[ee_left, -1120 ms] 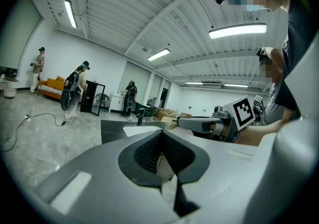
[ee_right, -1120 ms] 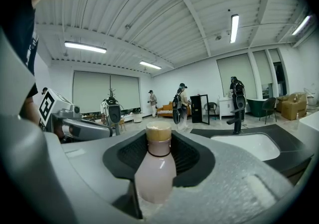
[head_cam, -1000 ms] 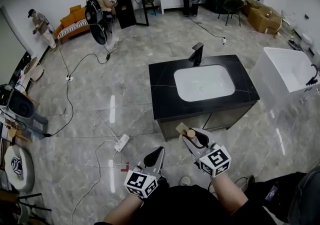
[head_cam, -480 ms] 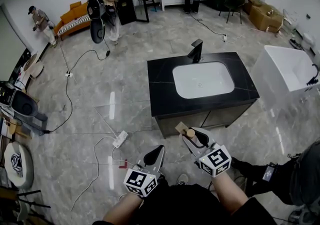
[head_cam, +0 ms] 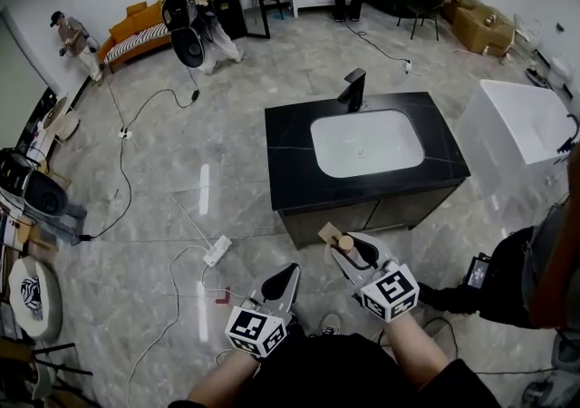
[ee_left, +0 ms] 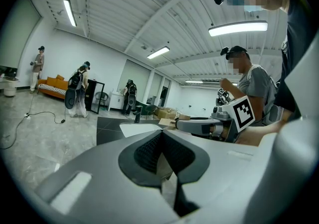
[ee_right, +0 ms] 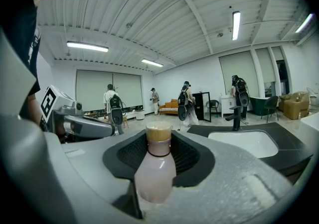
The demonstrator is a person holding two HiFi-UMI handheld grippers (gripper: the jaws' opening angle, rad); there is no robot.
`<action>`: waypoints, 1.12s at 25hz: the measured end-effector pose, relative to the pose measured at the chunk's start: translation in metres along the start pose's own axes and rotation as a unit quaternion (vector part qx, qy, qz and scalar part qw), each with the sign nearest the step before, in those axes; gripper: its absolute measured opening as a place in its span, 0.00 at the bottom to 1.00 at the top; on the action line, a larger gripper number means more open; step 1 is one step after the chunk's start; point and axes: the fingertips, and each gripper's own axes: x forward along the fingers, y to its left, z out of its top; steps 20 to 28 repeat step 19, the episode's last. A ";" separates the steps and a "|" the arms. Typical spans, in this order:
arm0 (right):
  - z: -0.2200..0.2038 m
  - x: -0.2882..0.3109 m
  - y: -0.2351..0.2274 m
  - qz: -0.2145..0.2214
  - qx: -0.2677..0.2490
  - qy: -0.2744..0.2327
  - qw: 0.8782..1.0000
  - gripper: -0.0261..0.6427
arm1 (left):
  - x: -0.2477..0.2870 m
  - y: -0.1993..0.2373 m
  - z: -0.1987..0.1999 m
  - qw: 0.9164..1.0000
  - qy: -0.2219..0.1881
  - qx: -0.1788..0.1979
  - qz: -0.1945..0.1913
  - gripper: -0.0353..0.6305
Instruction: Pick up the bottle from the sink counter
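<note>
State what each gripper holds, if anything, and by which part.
The right gripper clamps the bottle by its body, cap poking past the jaws. The left gripper holds nothing.

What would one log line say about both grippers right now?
right gripper: shut on bottle | left gripper: shut, empty | bottle: off counter

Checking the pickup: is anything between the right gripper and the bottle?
Nothing visible stands between them. The bottle already sits clamped between the jaws of the right gripper, held in front of the black sink counter, off its top.
</note>
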 end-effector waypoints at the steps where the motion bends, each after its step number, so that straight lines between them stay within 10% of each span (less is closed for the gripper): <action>1: 0.000 0.000 -0.001 0.000 0.000 0.001 1.000 0.25 | 0.001 0.000 0.000 1.000 0.000 0.000 0.001 0.06; 28: -0.002 -0.016 -0.013 -0.007 0.002 -0.001 1.000 0.25 | 0.009 -0.016 -0.004 1.000 -0.001 0.000 -0.002 0.06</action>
